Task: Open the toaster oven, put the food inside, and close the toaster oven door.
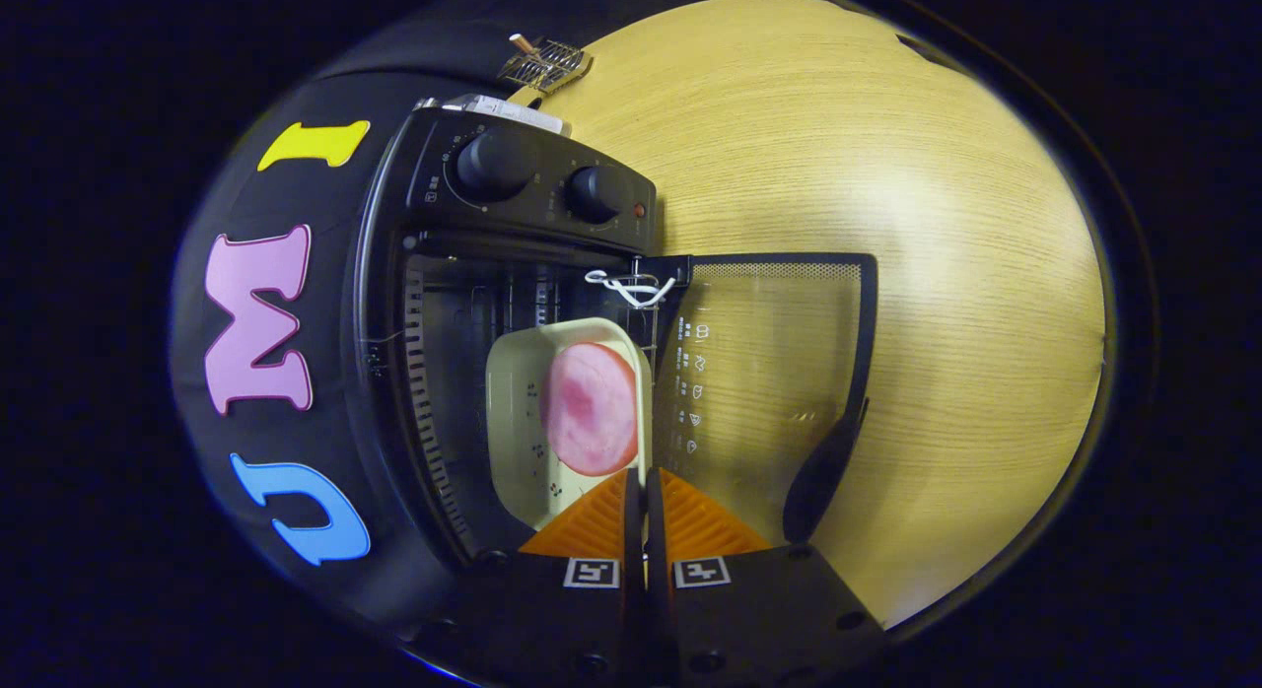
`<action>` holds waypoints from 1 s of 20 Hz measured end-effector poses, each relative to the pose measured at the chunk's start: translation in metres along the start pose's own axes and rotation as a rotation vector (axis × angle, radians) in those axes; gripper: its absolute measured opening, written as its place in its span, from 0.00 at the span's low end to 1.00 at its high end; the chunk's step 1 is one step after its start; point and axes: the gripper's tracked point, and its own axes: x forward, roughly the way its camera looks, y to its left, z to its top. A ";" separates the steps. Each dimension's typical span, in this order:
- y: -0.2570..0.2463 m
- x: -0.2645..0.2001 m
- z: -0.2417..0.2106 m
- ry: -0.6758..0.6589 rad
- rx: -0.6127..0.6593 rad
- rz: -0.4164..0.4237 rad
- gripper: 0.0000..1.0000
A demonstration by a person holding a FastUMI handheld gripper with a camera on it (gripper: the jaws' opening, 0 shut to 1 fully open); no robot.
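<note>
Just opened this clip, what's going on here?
A person's hand-held gripper is at a black toaster oven on a wooden table. The glass door is open and flat. A pale tray with a pink round slice of food sits in the oven mouth. The fingers are pinched together on the tray's near edge. The door is not yet closed.

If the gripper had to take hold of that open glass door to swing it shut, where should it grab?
Probably the dark handle along the free edge of the oven door, the edge farthest from the hinge by the tray. It stands off the glass, so fingers could straddle it from the table side. The gripper is closed now and would need to open first.
</note>
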 end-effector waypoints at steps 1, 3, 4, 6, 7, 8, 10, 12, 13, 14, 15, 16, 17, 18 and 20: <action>0.004 0.004 -0.002 -0.005 0.013 -0.005 0.06; 0.009 0.011 -0.011 0.021 0.038 -0.016 0.07; 0.011 0.015 -0.015 0.035 0.051 -0.016 0.08; 0.018 0.019 -0.018 0.042 0.068 0.007 0.09; 0.020 0.018 -0.020 0.054 0.075 0.017 0.10; 0.021 0.019 -0.024 0.067 0.083 0.027 0.13; 0.021 0.015 -0.030 0.097 0.076 0.037 0.21; 0.020 0.006 -0.033 0.121 0.055 0.049 0.38; 0.020 0.001 -0.034 0.134 0.037 0.064 0.43; 0.019 -0.005 -0.036 0.155 0.008 0.076 0.57; 0.015 -0.011 -0.036 0.176 -0.037 0.081 0.64; 0.012 -0.018 -0.034 0.173 -0.096 0.092 0.83; 0.008 -0.027 -0.027 0.160 -0.152 0.104 0.93; 0.009 -0.034 -0.023 0.159 -0.203 0.131 0.99; 0.008 -0.051 -0.017 0.177 -0.314 0.182 0.99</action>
